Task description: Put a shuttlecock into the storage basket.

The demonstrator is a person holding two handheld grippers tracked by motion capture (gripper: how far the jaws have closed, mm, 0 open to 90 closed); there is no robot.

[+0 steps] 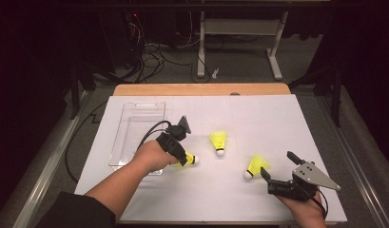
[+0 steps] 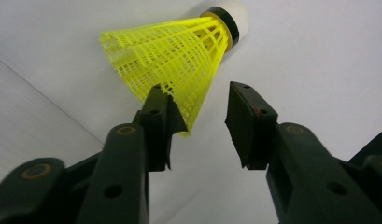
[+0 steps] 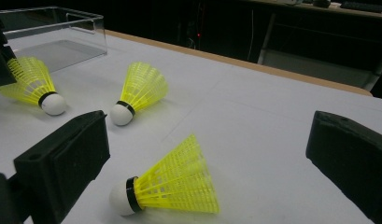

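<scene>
1. Step in hand: grasp of the nearest shuttlecock [image 2: 179, 56], lying on the bench [image 1: 258, 123] by the clear tray [image 1: 135, 128].
2. Left gripper [image 2: 198, 116]: jaws part-closed around the skirt edge, 1 pad touching, no firm grip yet.
3. Right gripper [image 3: 207, 154]: jaws wide, nothing held.
4. Next move, judged: full closure, then lift toward the tray.

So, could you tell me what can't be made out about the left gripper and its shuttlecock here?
- High view: the left gripper covers most of the shuttlecock, hiding any contact.
- Left gripper view: the far side of the shuttlecock skirt is hidden, so whether both pads press is unclear.
- Right gripper view: the frame's edge cuts the gripper off.
</scene>
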